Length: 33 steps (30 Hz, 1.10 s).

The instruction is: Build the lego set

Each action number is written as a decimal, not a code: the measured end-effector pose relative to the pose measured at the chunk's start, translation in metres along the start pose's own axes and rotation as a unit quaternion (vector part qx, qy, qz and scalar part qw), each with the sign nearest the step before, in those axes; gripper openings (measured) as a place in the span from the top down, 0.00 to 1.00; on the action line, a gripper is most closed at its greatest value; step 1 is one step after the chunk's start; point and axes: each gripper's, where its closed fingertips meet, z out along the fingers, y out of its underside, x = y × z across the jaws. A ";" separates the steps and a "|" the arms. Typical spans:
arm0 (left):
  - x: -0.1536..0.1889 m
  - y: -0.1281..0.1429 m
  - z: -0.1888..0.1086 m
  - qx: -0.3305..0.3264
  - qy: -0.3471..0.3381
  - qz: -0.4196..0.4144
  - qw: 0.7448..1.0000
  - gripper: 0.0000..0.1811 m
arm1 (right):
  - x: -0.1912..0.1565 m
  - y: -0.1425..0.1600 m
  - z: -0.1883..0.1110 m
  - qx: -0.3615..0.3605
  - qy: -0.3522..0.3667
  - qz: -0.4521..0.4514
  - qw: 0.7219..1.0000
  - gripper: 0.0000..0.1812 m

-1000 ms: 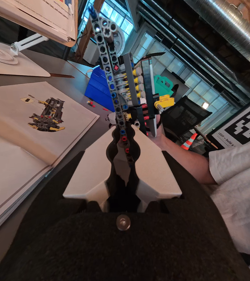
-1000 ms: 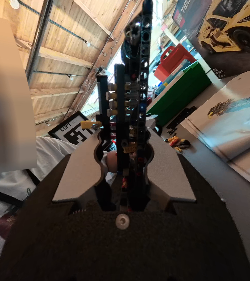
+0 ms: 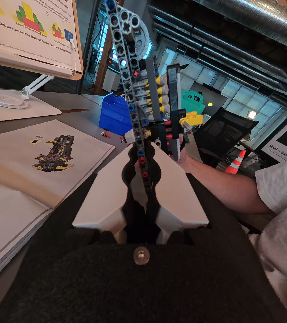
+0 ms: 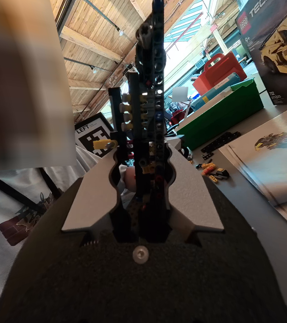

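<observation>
Between the two white fingers of the left gripper (image 3: 142,167) stands the lego assembly (image 3: 146,97), upright above the grey table (image 3: 80,115); jaws narrow, clamped on its long grey beam w/ blue and red pins. Right gripper (image 4: 142,169) also grips the same assembly, lower part, jaws a bit wider. Open instruction book (image 3: 39,167) lies left of it, blue bin (image 3: 113,113) behind. Loose pieces (image 4: 212,172) lie near the green bin (image 4: 226,111).

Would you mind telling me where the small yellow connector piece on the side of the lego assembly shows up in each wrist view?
Left wrist view: the yellow connector juts right from the assembly, right of centre.
Right wrist view: the same piece juts left, left of centre.
Shared landmark: the row of yellow-and-grey pins just above it.
</observation>
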 end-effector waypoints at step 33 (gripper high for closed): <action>-0.010 0.006 0.002 -0.003 -0.049 -0.029 0.998 0.96 | 0.011 0.001 -0.009 0.004 -0.021 0.095 0.995 0.74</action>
